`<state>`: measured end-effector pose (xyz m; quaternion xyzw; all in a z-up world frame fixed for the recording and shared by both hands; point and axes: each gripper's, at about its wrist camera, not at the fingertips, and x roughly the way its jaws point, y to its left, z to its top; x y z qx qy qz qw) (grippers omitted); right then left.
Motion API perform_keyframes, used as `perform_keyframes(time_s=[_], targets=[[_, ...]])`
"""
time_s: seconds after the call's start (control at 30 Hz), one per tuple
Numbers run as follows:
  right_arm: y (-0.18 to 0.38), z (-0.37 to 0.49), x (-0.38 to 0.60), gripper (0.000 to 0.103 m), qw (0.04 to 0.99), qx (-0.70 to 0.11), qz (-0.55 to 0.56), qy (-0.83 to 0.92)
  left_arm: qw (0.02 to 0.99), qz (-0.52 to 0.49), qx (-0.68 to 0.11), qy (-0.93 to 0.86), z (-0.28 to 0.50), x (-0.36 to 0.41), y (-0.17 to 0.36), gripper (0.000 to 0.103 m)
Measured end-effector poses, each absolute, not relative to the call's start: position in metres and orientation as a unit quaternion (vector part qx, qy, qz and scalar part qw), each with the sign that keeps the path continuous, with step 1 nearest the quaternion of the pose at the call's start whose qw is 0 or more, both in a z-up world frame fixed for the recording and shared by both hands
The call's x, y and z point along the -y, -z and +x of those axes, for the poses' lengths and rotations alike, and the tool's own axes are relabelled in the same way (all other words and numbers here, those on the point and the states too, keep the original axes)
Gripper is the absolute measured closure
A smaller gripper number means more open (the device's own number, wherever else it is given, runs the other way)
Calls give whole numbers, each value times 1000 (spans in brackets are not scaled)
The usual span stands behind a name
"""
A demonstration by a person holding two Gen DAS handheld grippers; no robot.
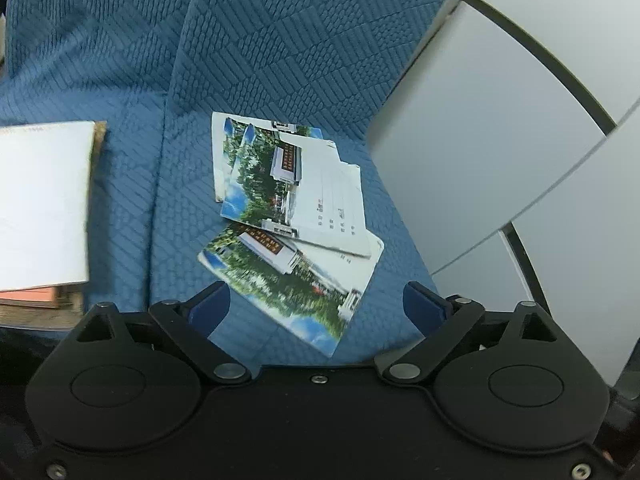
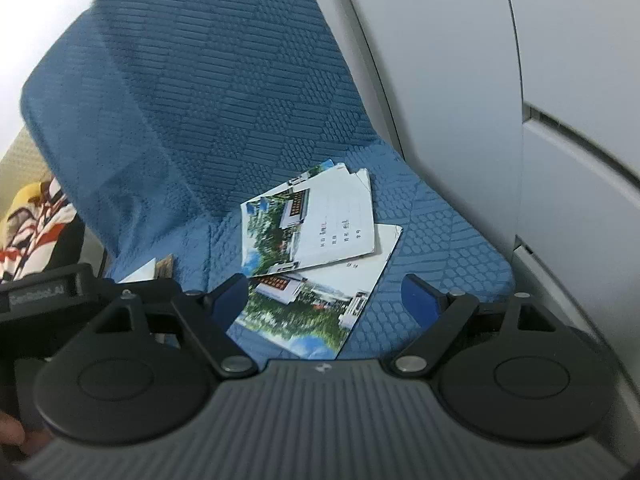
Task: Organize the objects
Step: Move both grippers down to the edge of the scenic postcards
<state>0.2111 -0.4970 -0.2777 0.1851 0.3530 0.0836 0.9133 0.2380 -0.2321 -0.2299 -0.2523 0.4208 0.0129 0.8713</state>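
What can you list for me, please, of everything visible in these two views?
booklets: several, count unclear, white with photo covers, fanned in a loose overlapping pile on the seat
sofa: one, blue textured, under the booklets
stack: one, white top sheet over orange and brown edges, left of the booklets on the seat
cabinet: one, white panels, right of the sofa
cloth: one, yellow, red and white, far left behind the sofa
left gripper: one, black with blue pads, open above the booklets
right gripper: one, black with blue pads, open above the booklets
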Motion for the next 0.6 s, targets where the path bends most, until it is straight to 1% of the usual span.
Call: perform_keyframes(time_s=[0.1, 0.13, 0.2, 0.27, 0.33, 0.43, 0.47, 0.6], targets=[[295, 231, 503, 20, 906, -361, 206, -80, 863, -269, -427, -23, 256, 231, 246, 18], [300, 239, 505, 23, 903, -365, 215, -79, 860, -276, -430, -25, 261, 231, 251, 20], [313, 255, 510, 27, 896, -369, 235, -78, 851, -288, -437, -32, 273, 231, 264, 22], [326, 273, 515, 41, 887, -379, 254, -73, 844, -299, -444, -35, 284, 231, 275, 29], [338, 288, 518, 48, 877, -390, 270, -79, 837, -309, -450, -35, 295, 231, 287, 35], [355, 312, 523, 49, 860, -410, 294, -79, 827, -334, -451, -34, 311, 229, 305, 38], [361, 319, 525, 49, 854, -416, 304, -77, 824, -343, -449, -32, 315, 228, 310, 45], [375, 342, 534, 49, 841, -419, 333, -84, 804, -392, -447, -26, 335, 223, 333, 56]])
